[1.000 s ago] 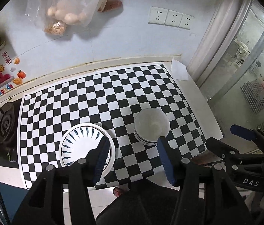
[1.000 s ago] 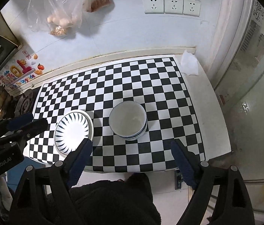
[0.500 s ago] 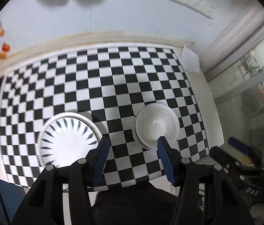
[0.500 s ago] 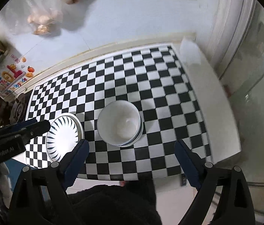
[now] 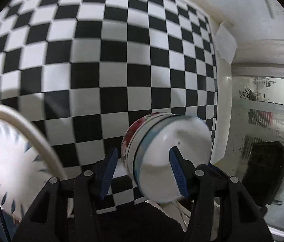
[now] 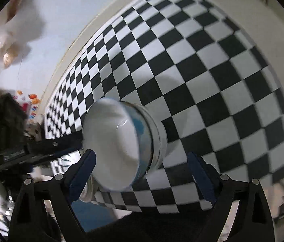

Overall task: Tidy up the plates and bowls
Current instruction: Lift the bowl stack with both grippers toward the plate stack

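One stack of bowls (image 5: 168, 157) stands near the front edge of the checkered surface (image 5: 121, 50); at least two nested bowls show in it, though blur hides any exact number. One plate (image 5: 7, 161) with blue dashes lies at the front left corner. One white sheet of paper (image 5: 225, 44) lies at the far right corner.

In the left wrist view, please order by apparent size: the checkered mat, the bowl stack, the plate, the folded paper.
1. Checkered mat, by far the largest.
2. Plate and bowl stack: similar; the plate is cut off by the frame, and both are close to the camera, so no ranking.
3. Folded paper, smallest.
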`<act>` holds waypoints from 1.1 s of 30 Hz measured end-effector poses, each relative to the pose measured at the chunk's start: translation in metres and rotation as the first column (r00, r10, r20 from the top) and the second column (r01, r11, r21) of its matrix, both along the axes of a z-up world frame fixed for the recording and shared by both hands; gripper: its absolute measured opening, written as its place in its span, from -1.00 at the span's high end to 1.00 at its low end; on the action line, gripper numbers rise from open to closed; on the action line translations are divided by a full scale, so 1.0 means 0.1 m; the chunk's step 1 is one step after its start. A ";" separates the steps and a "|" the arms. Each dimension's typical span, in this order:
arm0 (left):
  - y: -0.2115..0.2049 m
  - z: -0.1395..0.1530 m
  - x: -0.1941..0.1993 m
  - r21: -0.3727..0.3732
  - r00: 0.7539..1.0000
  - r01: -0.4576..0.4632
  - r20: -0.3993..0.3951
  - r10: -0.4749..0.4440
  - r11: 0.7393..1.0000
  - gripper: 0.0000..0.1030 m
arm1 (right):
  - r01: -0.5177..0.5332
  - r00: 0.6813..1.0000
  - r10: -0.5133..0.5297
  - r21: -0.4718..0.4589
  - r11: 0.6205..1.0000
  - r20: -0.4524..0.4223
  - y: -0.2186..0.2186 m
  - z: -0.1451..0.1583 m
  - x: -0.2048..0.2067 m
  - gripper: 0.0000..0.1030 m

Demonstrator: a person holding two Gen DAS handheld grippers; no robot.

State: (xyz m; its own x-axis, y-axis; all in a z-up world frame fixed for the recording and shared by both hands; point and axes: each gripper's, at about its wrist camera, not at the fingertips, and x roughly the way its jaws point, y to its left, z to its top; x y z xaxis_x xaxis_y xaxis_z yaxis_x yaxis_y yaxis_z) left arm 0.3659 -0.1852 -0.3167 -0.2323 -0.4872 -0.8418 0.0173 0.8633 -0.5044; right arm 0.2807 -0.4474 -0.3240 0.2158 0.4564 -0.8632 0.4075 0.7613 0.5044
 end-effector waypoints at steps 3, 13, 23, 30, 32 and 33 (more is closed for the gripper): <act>-0.06 -0.16 0.04 -0.020 0.999 0.011 -0.038 -0.012 1.000 0.01 | 0.016 1.000 -0.015 0.059 0.998 -0.011 -0.07 -0.24 0.06 -0.83; -0.20 -0.53 0.06 -0.050 0.991 0.086 -0.097 -0.091 0.995 0.05 | 0.001 0.998 0.014 0.233 0.972 -0.063 -0.02 -0.86 0.21 -0.71; -0.18 -0.46 0.01 -0.088 0.991 0.134 0.012 -0.133 0.987 0.10 | -0.057 0.997 0.065 0.211 0.976 -0.033 -0.04 -1.03 0.24 0.00; -0.12 -0.41 -0.02 -0.088 0.995 0.099 0.024 -0.097 0.991 0.10 | -0.092 0.995 0.095 0.185 0.978 -0.008 0.08 -0.99 0.34 0.00; -0.12 -0.35 -0.03 -0.083 0.995 0.100 0.038 -0.097 0.992 0.10 | -0.094 0.995 0.096 0.187 0.978 0.000 0.08 -0.93 0.34 0.00; -0.11 -0.33 -0.04 -0.080 0.994 0.100 0.043 -0.097 0.992 0.10 | -0.097 0.995 0.098 0.189 0.977 0.004 0.08 -0.89 0.34 0.00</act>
